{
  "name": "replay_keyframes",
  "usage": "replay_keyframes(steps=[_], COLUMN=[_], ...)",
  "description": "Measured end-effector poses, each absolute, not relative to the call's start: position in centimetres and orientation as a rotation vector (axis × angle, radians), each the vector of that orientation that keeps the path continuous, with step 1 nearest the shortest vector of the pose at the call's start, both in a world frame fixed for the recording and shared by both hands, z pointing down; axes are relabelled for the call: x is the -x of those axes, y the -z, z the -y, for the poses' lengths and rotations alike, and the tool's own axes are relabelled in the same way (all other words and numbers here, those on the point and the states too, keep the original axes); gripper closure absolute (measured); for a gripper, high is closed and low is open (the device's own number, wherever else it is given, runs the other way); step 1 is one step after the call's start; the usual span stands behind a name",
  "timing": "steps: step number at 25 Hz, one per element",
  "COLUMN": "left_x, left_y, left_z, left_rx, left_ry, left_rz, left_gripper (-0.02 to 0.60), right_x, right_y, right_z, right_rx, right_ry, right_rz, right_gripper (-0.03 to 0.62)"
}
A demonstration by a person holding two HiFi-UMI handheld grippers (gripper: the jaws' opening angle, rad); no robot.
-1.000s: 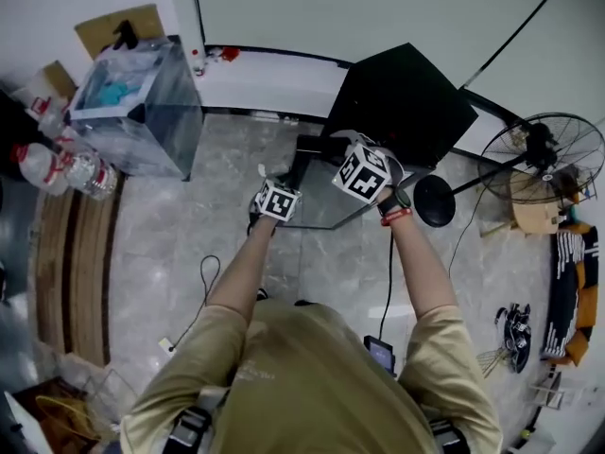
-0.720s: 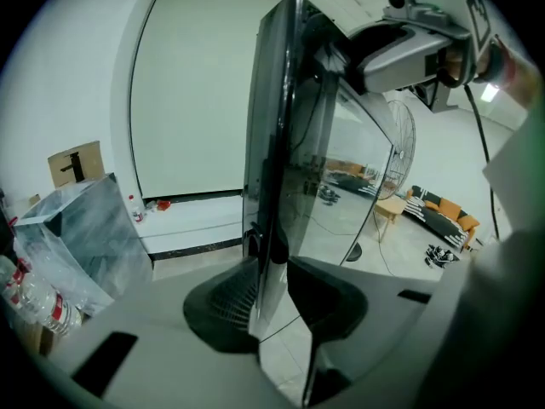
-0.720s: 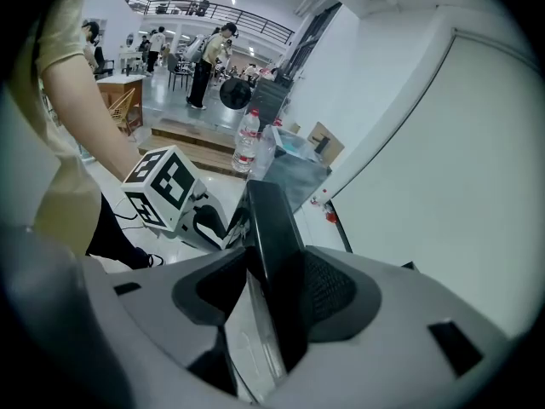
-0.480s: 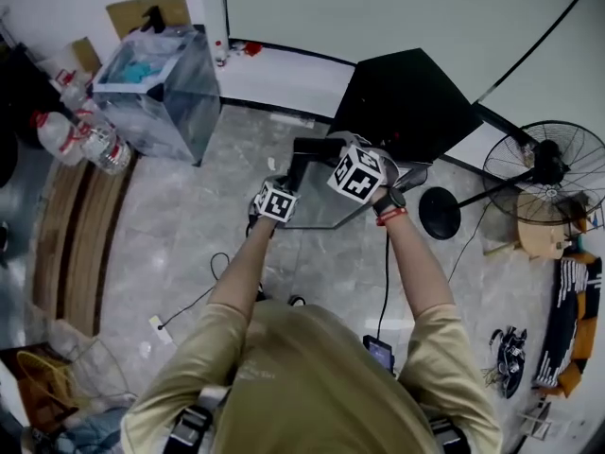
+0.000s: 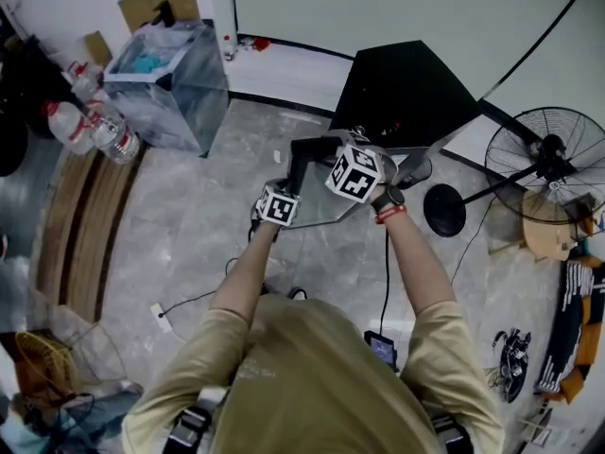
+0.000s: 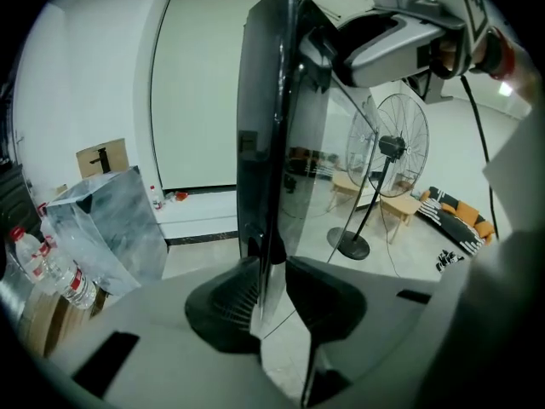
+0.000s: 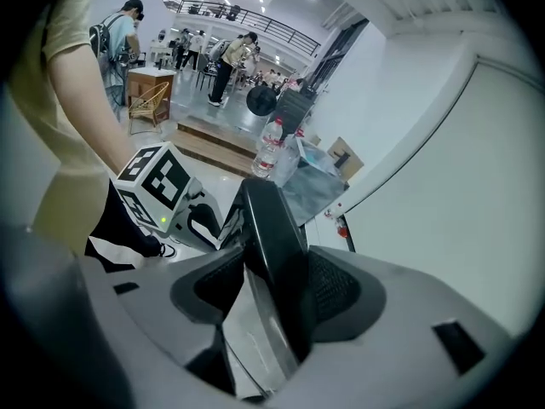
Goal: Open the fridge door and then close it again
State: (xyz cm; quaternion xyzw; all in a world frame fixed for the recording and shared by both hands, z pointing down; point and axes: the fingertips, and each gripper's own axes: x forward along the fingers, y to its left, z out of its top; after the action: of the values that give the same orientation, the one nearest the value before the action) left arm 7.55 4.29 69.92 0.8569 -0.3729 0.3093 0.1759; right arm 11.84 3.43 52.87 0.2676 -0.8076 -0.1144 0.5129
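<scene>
Both grippers hold the open fridge door (image 6: 264,143) by its edges.

The black fridge (image 5: 402,93) stands beyond both sets of jaws, and its door runs edge-on between them. The left gripper (image 6: 271,290) is clenched low on the free vertical edge, likely to steer the swing. The right gripper (image 7: 274,290) straddles the thicker top edge, above the left one's jaws. Its jaws are opening with the pads against the door, probably easing for a fresh hold.
</scene>
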Motion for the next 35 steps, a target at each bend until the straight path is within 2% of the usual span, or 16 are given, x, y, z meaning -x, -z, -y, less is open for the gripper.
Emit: replay_keyframes(steps=[28, 35], left_x=[-9.1, -9.6], left_y=[-69.9, -70.7], left_z=[-15.7, -15.7], left_rx=[-2.401, -2.427], left_ry=[-0.844, -0.84], left_rz=[1.075, 1.069], left_gripper=[0.488, 0.488], right_x=[-12.4, -12.7], right_y=[-53.2, -53.1], right_z=[-13.1, -13.3], right_rx=[-0.502, -0.516], right_ry=[0.393, 0.415], right_rz=[1.915, 1.919], right_gripper=[0.327, 0.322])
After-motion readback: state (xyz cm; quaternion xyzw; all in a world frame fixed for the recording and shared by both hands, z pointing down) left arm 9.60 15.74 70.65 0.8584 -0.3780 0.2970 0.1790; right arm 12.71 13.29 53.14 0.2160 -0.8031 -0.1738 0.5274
